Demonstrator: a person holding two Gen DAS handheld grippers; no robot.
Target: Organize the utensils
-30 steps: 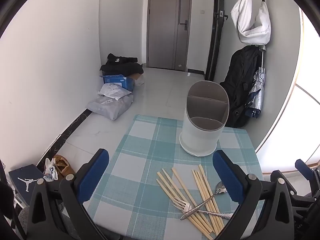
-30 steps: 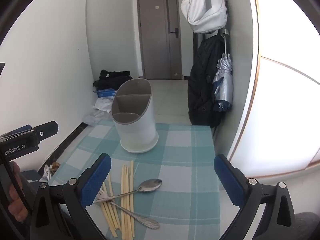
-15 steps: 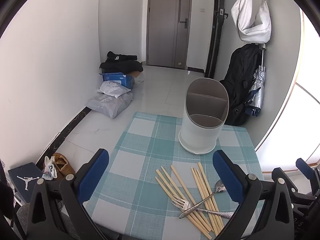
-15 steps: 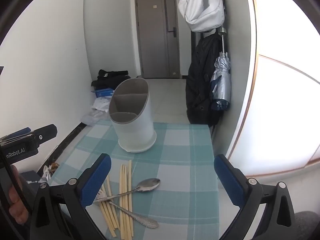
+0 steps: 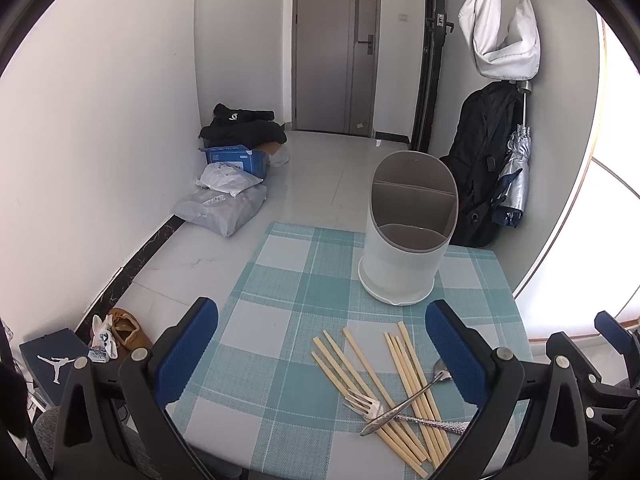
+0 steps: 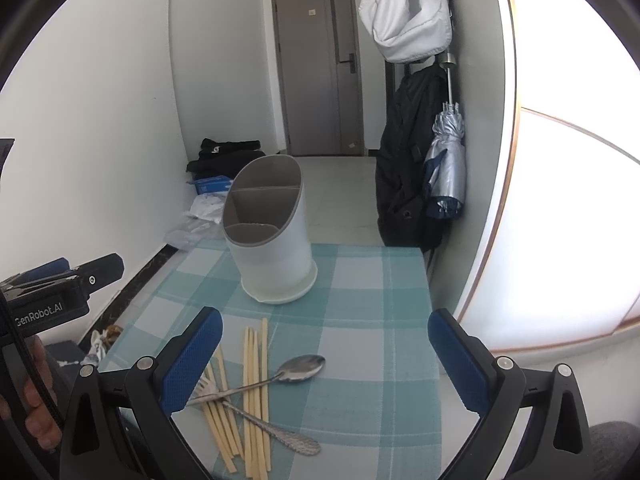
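Observation:
A white utensil holder (image 5: 404,236) with grey divided compartments stands empty at the far side of the checked tablecloth (image 5: 288,280); it also shows in the right wrist view (image 6: 272,240). Several bamboo chopsticks (image 5: 384,380) lie scattered near the front edge, with a metal fork (image 5: 360,402) and a spoon (image 6: 300,368) crossed over them. The chopsticks (image 6: 254,384) and the fork's patterned handle (image 6: 288,436) show in the right wrist view. My left gripper (image 5: 320,344) is open and empty above the table's front. My right gripper (image 6: 324,352) is open and empty above the spoon.
The table's right edge runs near a black backpack (image 5: 480,168) and a folded umbrella (image 6: 444,168) hung on the wall. Bags and a blue box (image 5: 236,160) lie on the floor at left. The left gripper's body (image 6: 56,292) shows at the right view's left side.
Both grippers have drifted slightly, so the holder and utensils sit a little differently in view. The jaws stay open and nothing on the table has moved.

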